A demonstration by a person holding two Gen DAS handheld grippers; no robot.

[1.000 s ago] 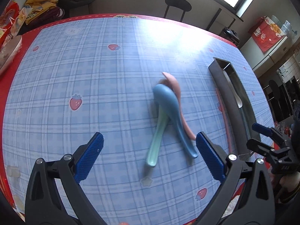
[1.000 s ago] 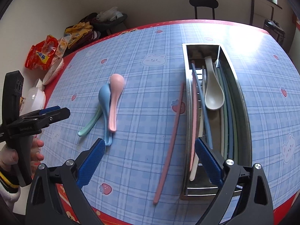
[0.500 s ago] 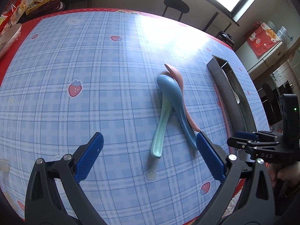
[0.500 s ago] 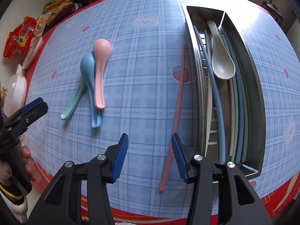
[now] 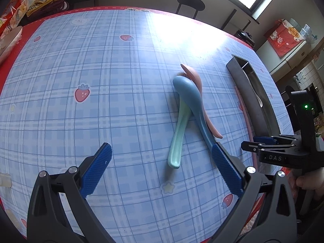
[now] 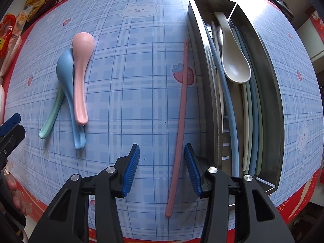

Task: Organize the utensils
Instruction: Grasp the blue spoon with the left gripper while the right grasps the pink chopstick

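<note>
A pink chopstick point(image 6: 179, 119) lies on the blue plaid tablecloth beside the steel utensil tray point(image 6: 271, 93). My right gripper point(image 6: 162, 168) is open, low over the table, with the chopstick's near part between its fingers, not touching. The tray holds a beige spoon point(image 6: 235, 60) and several chopsticks. Pink point(image 6: 81, 64), blue point(image 6: 66, 85) and green point(image 6: 50, 117) spoons lie piled at the left. My left gripper point(image 5: 162, 168) is open and empty, just short of the green spoon's handle point(image 5: 176, 145); the blue spoon point(image 5: 192, 103) and pink spoon point(image 5: 200, 93) lie beyond.
Snack bags point(image 6: 6, 32) and a white dish point(image 5: 10, 40) sit at the table's far left. A black stool point(image 5: 190, 2) stands beyond the table. The red table border point(image 6: 222, 228) runs close below my right gripper. The right gripper also shows in the left wrist view point(image 5: 261, 143).
My right gripper has dropped lower over the pink chopstick and narrowed its opening around it. My left gripper has shifted slightly over the spoons and stays wide open.
</note>
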